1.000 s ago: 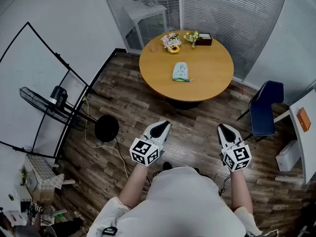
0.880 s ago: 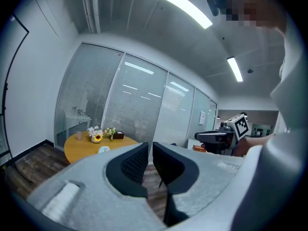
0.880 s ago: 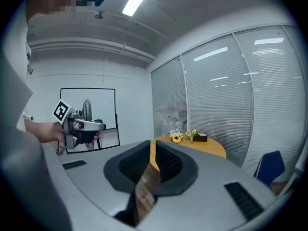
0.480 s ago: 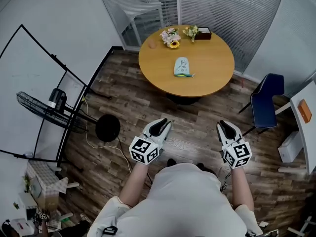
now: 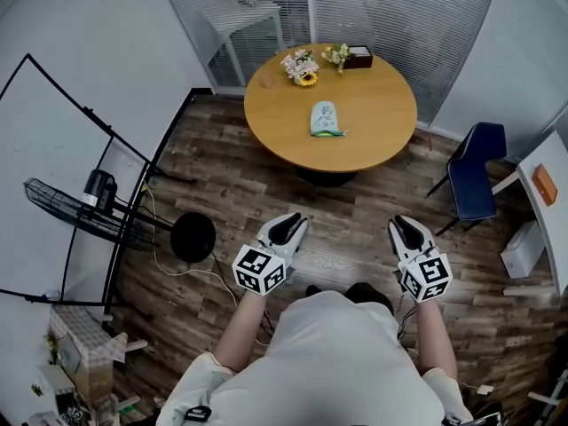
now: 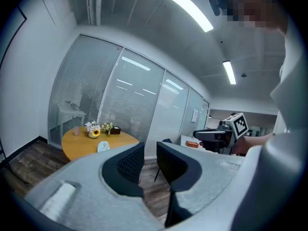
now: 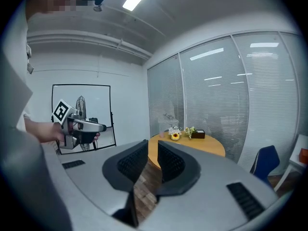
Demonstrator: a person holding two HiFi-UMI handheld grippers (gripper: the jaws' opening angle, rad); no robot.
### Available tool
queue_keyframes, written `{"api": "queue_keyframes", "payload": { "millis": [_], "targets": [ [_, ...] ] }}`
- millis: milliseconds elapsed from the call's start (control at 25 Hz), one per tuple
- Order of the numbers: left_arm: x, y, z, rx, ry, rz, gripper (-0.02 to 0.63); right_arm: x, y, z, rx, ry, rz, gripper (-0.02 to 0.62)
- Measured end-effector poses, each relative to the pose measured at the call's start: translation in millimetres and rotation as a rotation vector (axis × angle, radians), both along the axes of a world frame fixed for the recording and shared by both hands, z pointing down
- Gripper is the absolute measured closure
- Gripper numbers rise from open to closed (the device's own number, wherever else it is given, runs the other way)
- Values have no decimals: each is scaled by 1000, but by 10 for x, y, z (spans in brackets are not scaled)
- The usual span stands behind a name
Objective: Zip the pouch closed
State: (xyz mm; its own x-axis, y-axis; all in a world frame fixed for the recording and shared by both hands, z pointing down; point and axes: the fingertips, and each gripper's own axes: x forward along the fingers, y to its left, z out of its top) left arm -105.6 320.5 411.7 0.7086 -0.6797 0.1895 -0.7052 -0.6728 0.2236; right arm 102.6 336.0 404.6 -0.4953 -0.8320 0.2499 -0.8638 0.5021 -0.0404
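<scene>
Wood floor (image 5: 266,193), round table (image 5: 382,114) ahead | pouch (image 5: 324,119) flat at table centre, near flowers (image 5: 300,67) | left gripper (image 5: 287,224): fingers (image 6: 129,163) narrowly apart, empty | right gripper (image 5: 402,228): fingers (image 7: 132,163) just opening, narrow gap, empty | both well short of table

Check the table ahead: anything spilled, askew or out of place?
Nothing stands out. The pouch lies flat near the middle of the table; flowers and a dark box stand at its far edge.
</scene>
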Motion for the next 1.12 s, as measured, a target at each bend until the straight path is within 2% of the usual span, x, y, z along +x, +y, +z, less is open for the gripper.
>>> {"api": "queue_keyframes", "payload": {
  "millis": [360,560,1120],
  "targets": [
    [-54,-70,150,-32,8,5,532,-10,-49,122,-33,3,15,546],
    [-34,-218,202,-50,4,-8,532,-11,-232,186,-54,-8,-16,545],
    [359,-1159,263,-72,-18,-61,532,251,-1352,325,-80,-29,-135,546]
  ]
}}
